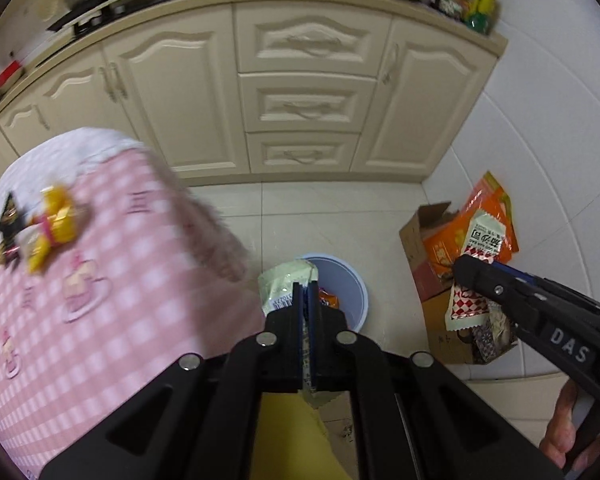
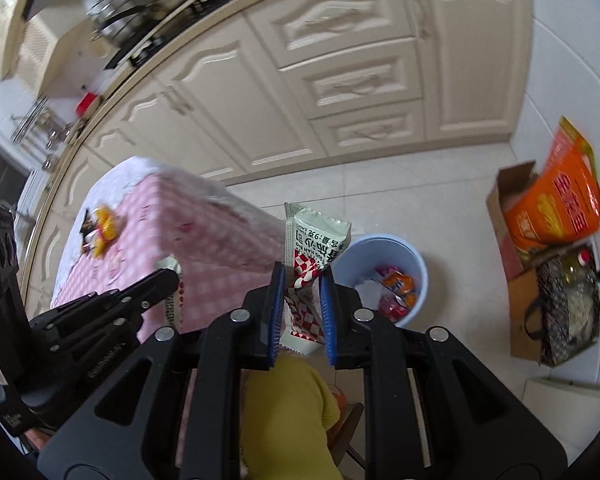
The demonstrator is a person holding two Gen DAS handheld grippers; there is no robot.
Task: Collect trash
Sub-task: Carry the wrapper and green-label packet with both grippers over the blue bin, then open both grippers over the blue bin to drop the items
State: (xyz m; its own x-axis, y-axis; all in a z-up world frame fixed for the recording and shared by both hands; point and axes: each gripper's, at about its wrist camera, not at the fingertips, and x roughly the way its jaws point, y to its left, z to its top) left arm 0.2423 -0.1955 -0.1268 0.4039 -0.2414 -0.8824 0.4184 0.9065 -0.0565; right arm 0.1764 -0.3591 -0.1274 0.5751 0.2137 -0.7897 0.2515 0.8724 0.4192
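My left gripper (image 1: pixel 306 294) is shut on a pale green snack wrapper (image 1: pixel 286 286), held above the floor just in front of a light blue trash bin (image 1: pixel 358 292). My right gripper (image 2: pixel 302 280) is shut on a white and red checkered wrapper (image 2: pixel 314 244), held left of the same bin (image 2: pixel 416 264), which holds several colourful wrappers. The right gripper also shows in the left wrist view (image 1: pixel 466 268) with its wrapper (image 1: pixel 480 240). More wrappers (image 1: pixel 48 224) lie on the pink checkered table (image 1: pixel 120 280).
A cardboard box (image 2: pixel 516 264) with an orange bag (image 2: pixel 556 200) and a patterned tote (image 2: pixel 568 312) stands on the floor by the right wall. Cream kitchen cabinets (image 1: pixel 300 100) run along the back. A yellow-clad leg (image 2: pixel 284 412) shows below the grippers.
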